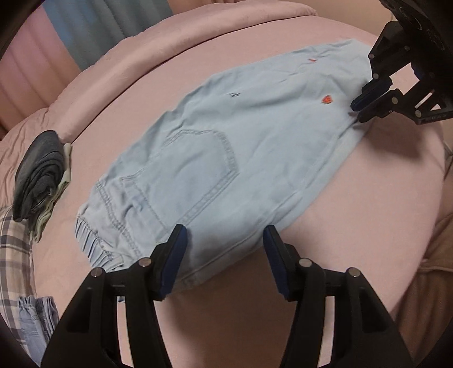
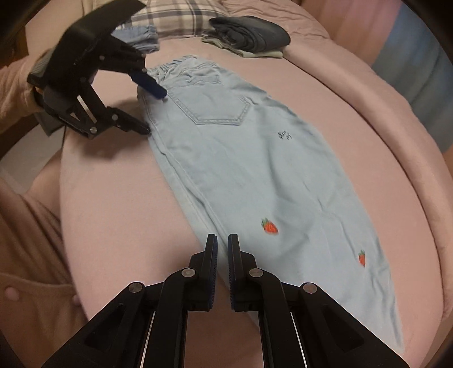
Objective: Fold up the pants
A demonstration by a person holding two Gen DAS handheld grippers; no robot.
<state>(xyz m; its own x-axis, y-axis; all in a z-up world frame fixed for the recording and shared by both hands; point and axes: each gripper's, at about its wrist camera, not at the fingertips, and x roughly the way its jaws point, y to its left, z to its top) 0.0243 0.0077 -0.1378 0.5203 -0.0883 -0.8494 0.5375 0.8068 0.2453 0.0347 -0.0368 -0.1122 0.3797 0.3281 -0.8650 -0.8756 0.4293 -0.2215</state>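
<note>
Light blue pants point(image 1: 254, 136) point(image 2: 240, 169) with strawberry patches lie flat on the pink bed point(image 1: 254, 311) point(image 2: 119, 212), folded leg over leg, back pocket up. My left gripper point(image 1: 225, 232) point(image 2: 154, 111) stands open over the near edge by the elastic waistband, pads well apart, nothing pressed between them. My right gripper point(image 2: 222, 239) point(image 1: 357, 111) is shut, its tips at the near edge of the lower leg close to a strawberry patch point(image 2: 270, 226). No cloth shows between its pads.
A stack of folded dark clothes point(image 1: 39, 175) point(image 2: 252, 34) sits past the waistband. Folded light blue jeans point(image 1: 36, 320) point(image 2: 144, 36) lie on a plaid cloth point(image 1: 14, 254) point(image 2: 175, 14). A rolled pink quilt point(image 1: 170, 56) borders the far side. A sleeve point(image 2: 14, 85) holds the left gripper.
</note>
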